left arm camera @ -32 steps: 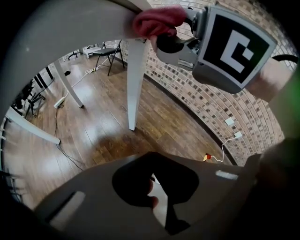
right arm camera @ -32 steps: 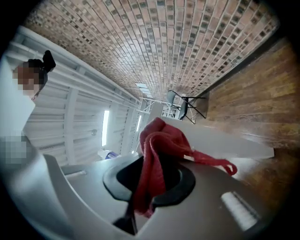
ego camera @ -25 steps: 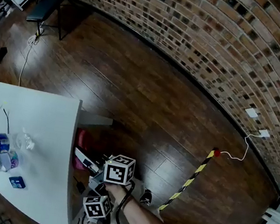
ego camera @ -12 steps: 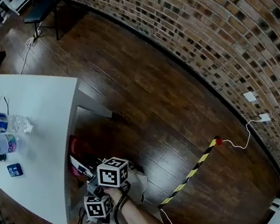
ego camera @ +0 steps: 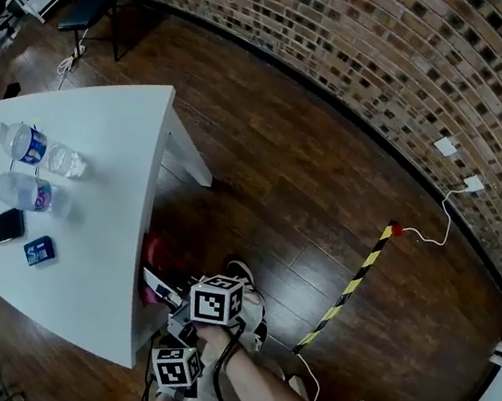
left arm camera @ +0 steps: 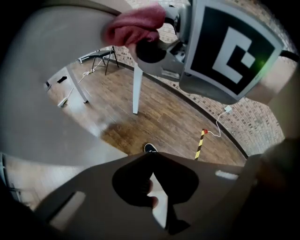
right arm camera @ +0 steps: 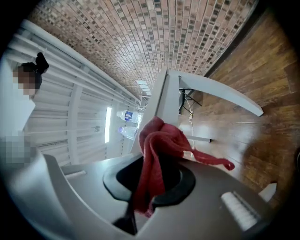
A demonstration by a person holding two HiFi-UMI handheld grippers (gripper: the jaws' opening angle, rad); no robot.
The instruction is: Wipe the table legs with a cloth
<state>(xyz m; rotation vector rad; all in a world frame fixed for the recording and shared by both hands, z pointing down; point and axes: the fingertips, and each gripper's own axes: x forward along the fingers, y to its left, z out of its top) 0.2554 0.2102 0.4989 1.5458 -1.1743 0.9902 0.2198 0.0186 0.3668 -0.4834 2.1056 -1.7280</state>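
The red cloth (right arm camera: 161,138) was pinched in the right gripper (right arm camera: 150,183), its loose folds bunched above the jaws, low beside the near edge of the white counter (ego camera: 95,181); contact with a leg could not be made out. The left gripper (left arm camera: 150,154) was pressed together on nothing, just beside the right. Two bottles (ego camera: 30,143) lay on the counter, over a wooden floor (ego camera: 307,203).

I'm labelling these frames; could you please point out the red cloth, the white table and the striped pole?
red cloth (right arm camera: 157,138): right gripper view, on its bunched upper fold.
white table (ego camera: 99,219): head view, on bare tabletop.
striped pole (ego camera: 346,291): head view, at mid-length.
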